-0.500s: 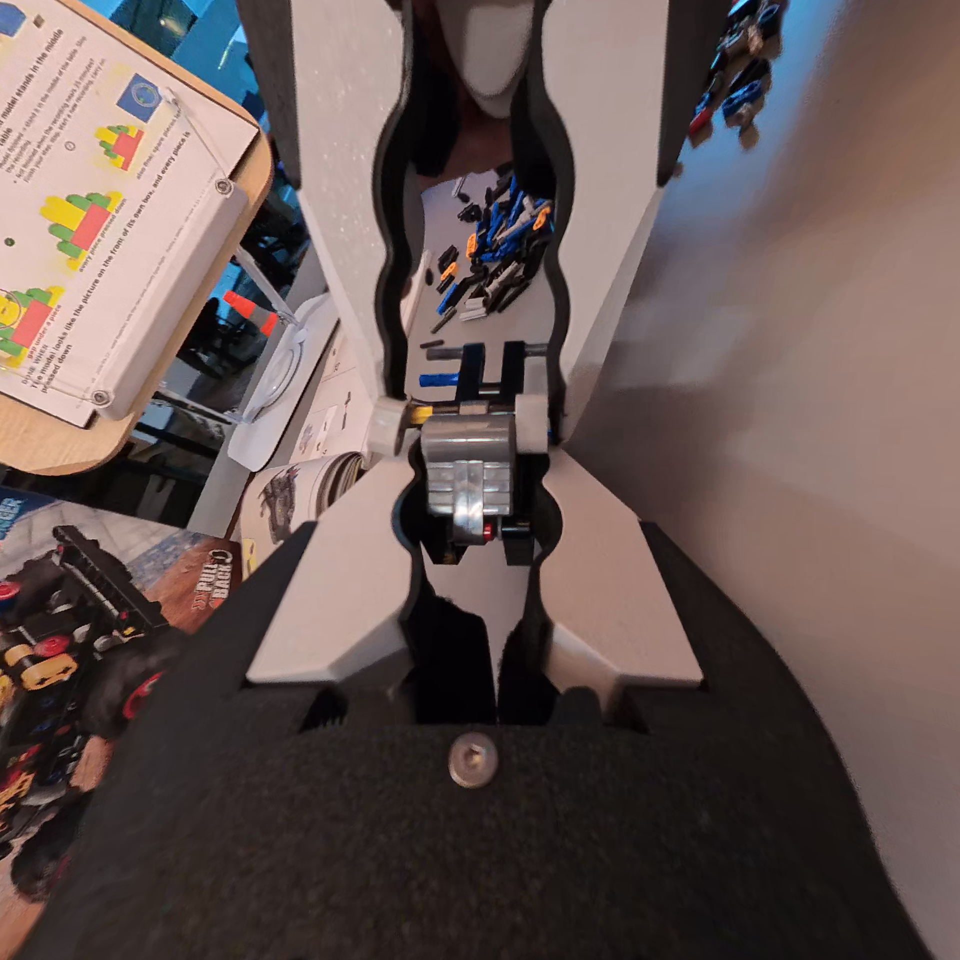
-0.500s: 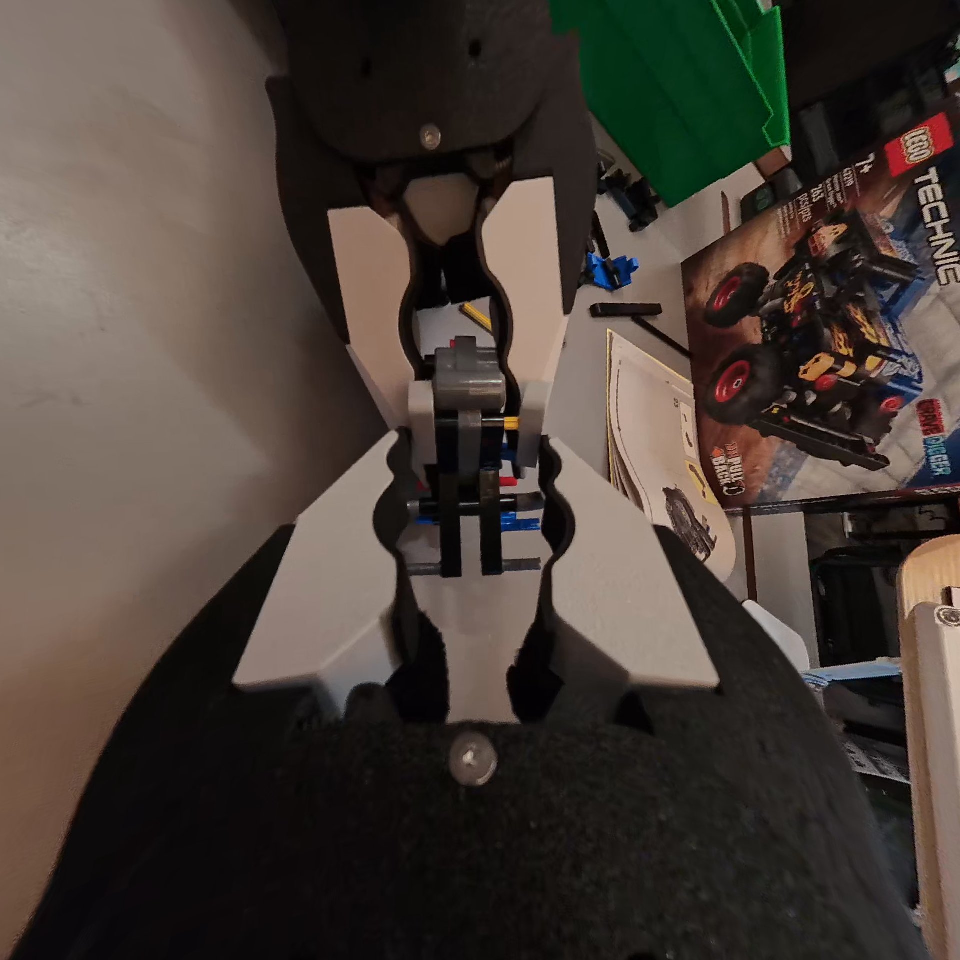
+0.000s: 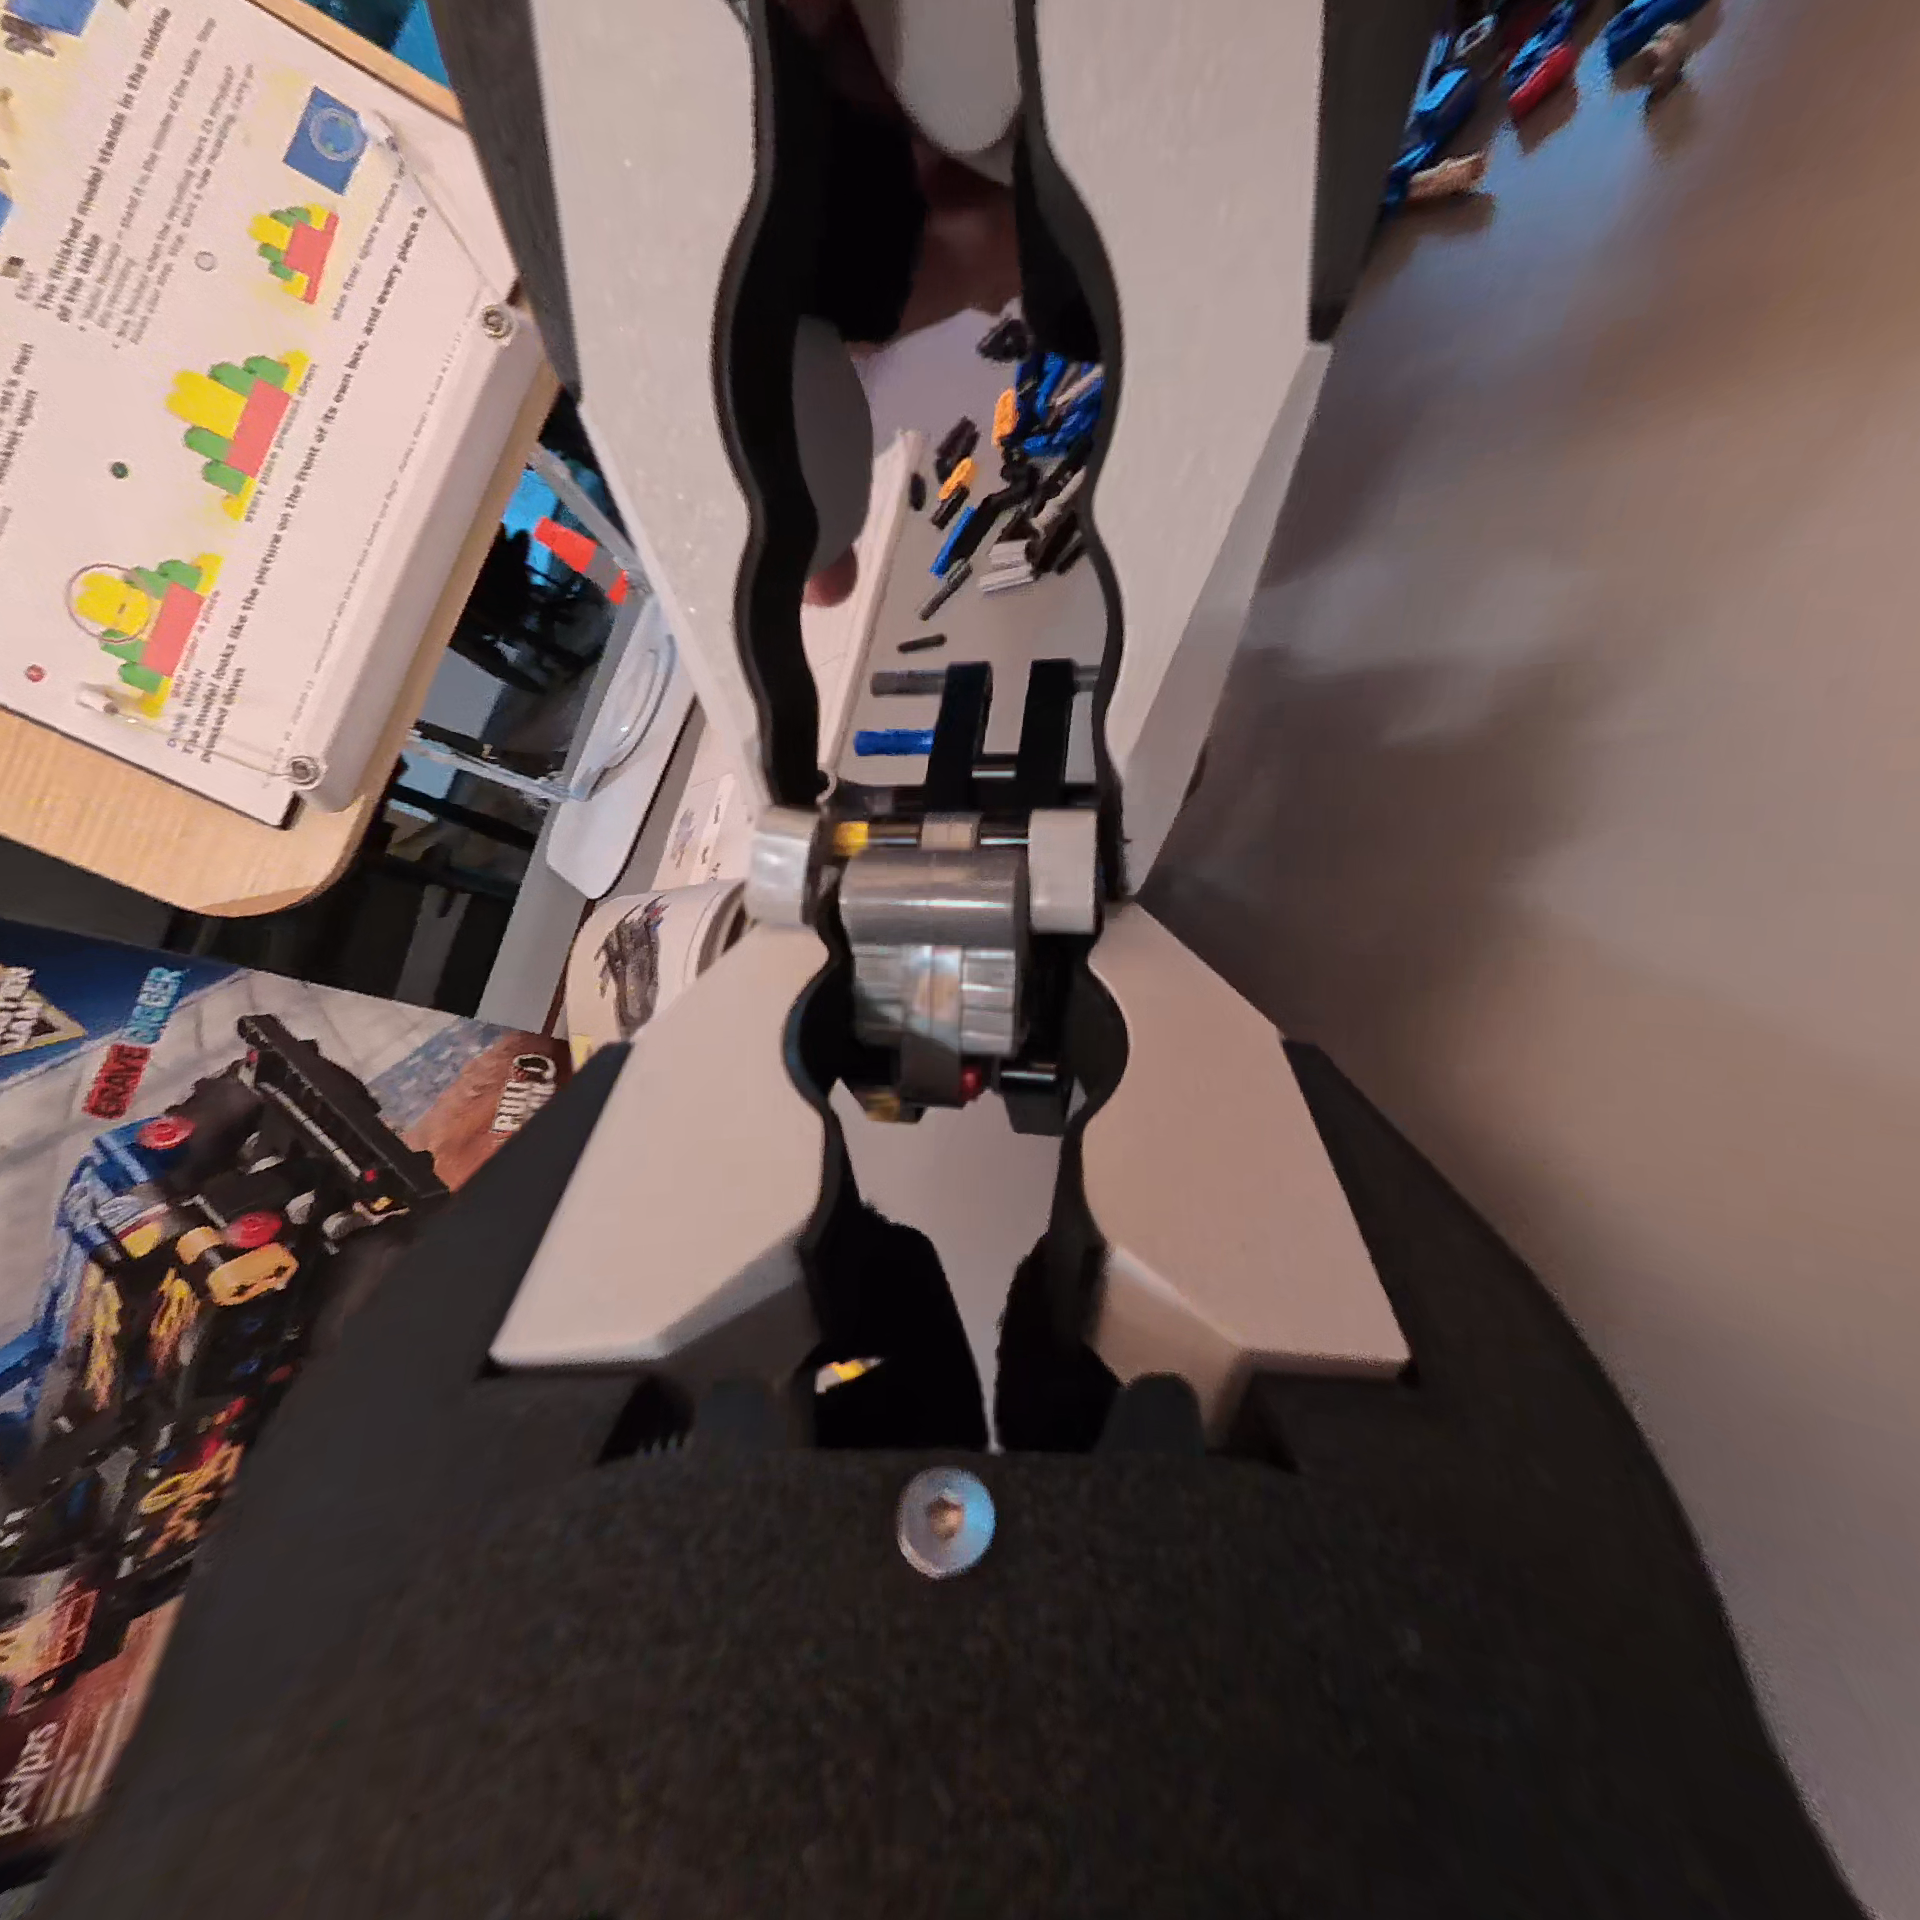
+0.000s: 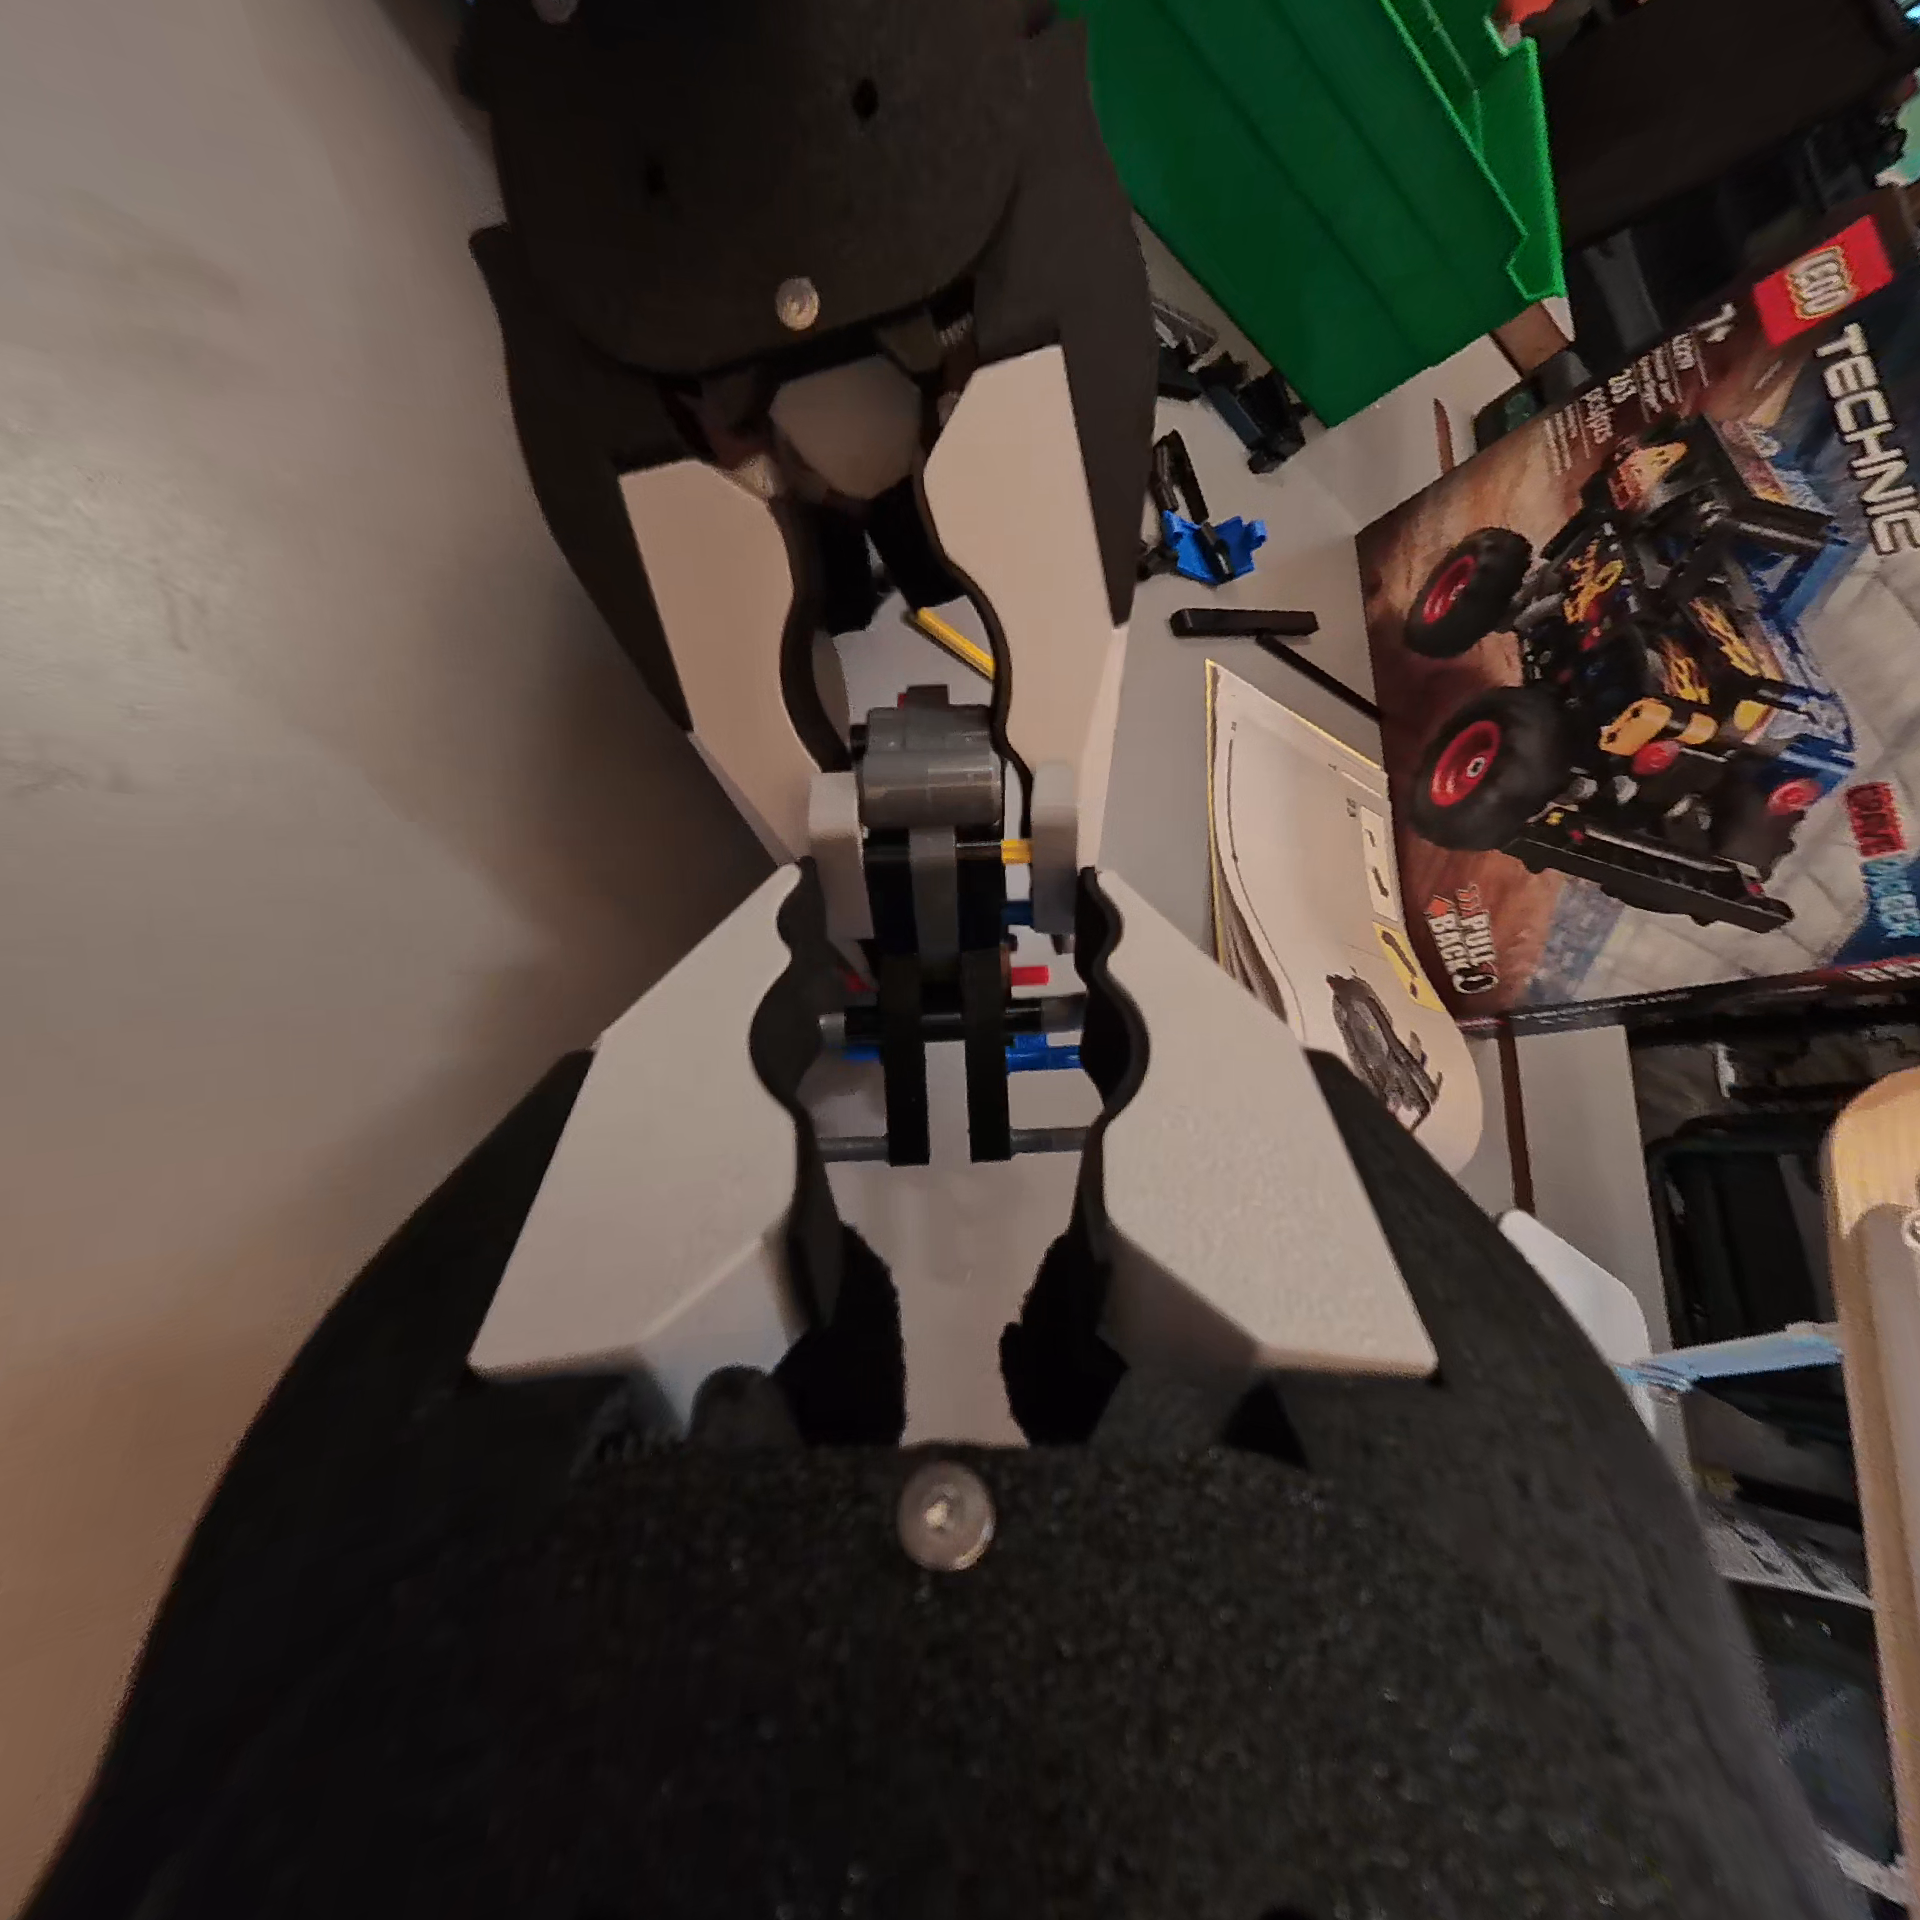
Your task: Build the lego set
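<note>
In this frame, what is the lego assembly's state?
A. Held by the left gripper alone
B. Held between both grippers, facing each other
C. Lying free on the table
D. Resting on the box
B: the lego assembly spans the right gripper and left gripper, each clamping one end.

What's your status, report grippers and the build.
Left gripper and right gripper tip to tip, fingers of both shut on the lego assembly. Held above the table. Nothing in the way.

Both views slightly shifted; lego assembly [image 3: 935, 935] a little lower, its grip unchanged.
</note>
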Tool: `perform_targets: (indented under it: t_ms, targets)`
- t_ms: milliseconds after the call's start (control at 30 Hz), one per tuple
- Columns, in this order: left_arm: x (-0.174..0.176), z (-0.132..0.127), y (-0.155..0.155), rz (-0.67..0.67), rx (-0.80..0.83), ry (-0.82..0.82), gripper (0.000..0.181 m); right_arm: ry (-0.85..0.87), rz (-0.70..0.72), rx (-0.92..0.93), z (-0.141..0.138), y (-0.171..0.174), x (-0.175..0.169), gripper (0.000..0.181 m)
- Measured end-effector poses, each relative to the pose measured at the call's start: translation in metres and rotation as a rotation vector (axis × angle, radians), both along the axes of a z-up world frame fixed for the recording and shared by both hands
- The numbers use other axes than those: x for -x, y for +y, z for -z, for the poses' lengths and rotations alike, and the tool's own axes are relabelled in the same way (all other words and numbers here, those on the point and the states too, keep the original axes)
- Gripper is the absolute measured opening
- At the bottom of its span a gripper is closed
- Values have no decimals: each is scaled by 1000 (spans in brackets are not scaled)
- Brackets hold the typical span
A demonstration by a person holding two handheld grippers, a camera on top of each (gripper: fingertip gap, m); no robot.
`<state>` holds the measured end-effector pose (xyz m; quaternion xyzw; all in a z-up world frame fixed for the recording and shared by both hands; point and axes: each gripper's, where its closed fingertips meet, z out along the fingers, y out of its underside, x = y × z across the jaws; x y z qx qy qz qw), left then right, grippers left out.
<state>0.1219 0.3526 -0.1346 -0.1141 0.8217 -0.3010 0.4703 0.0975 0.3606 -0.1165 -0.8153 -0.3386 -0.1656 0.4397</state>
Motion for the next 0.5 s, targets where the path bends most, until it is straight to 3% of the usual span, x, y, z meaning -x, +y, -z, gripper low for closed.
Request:
perform_targets:
  t_ms: [167,400,500]
  targets:
    - [-12,-6,12,-95,-27,-81,50,-54,28,-32,0,5,-7,47]
    - [-13,11,14,-130,-145,-53,27,64,7,0,6,9,3,52]
    - [-14,11,15,-127,-175,-73,27,-16,6,25,7,9,2,52]
